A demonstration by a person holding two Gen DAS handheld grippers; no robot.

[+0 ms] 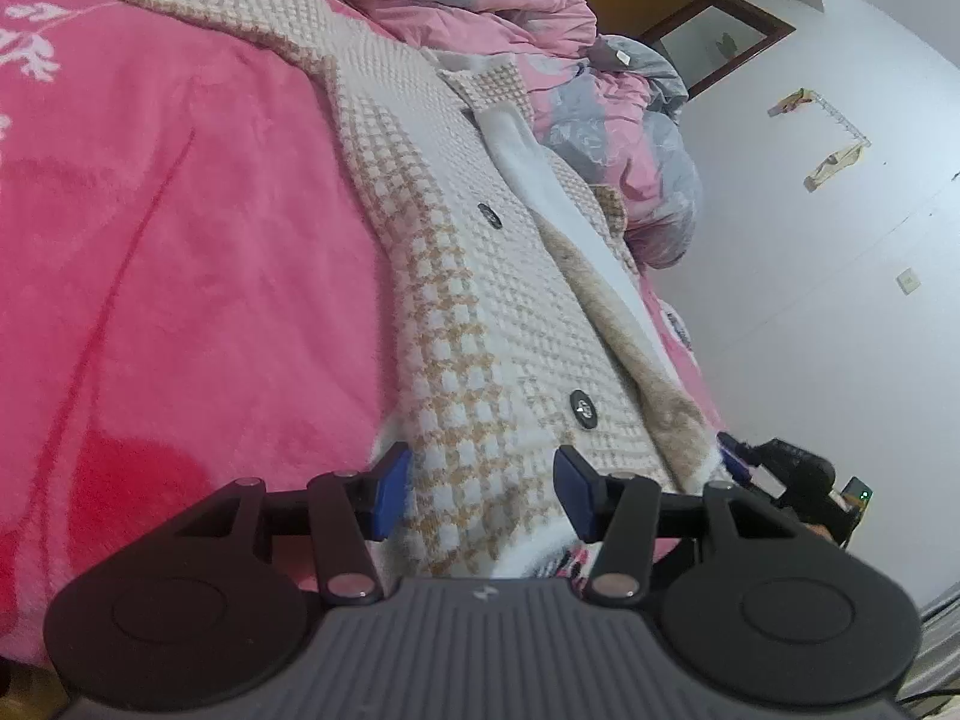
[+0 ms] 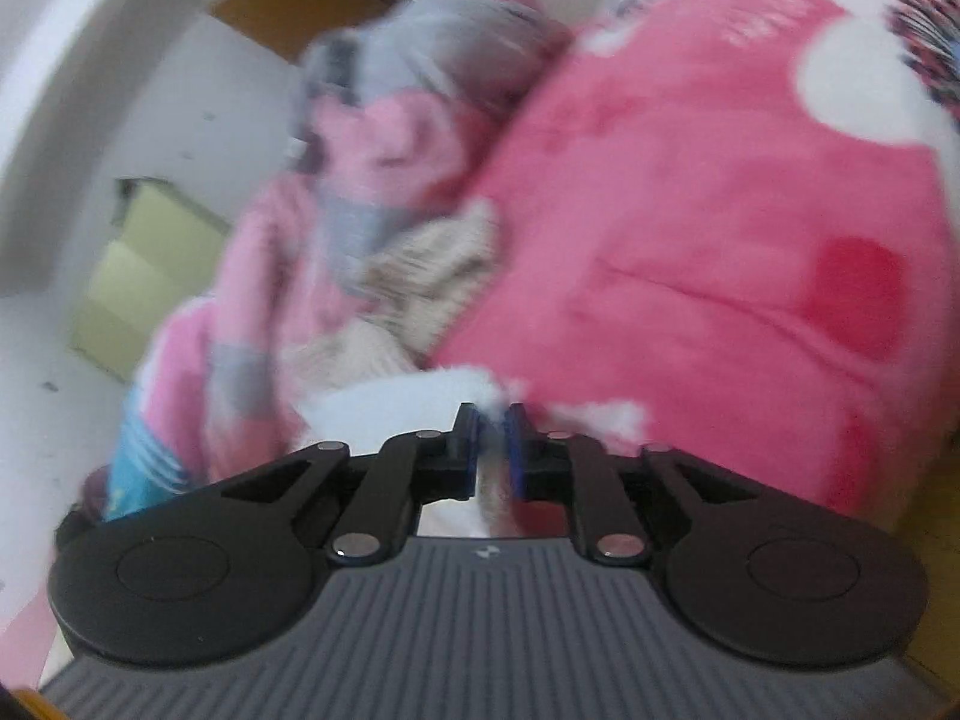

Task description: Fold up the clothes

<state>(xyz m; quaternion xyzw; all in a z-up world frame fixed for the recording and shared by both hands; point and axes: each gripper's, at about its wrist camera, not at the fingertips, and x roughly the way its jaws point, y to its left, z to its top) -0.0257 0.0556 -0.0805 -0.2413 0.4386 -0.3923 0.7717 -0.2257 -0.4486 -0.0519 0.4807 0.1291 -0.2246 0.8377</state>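
Both my grippers sit near: left gripper (image 1: 483, 495) released over the checked jacket (image 1: 480, 300); right gripper (image 2: 493, 450) clenched on its white fleece edge (image 2: 390, 402).

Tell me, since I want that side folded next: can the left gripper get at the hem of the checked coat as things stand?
Probably yes. The left gripper is open, with the checked coat hem lying flat on the pink blanket between its fingers. Nothing covers that edge.
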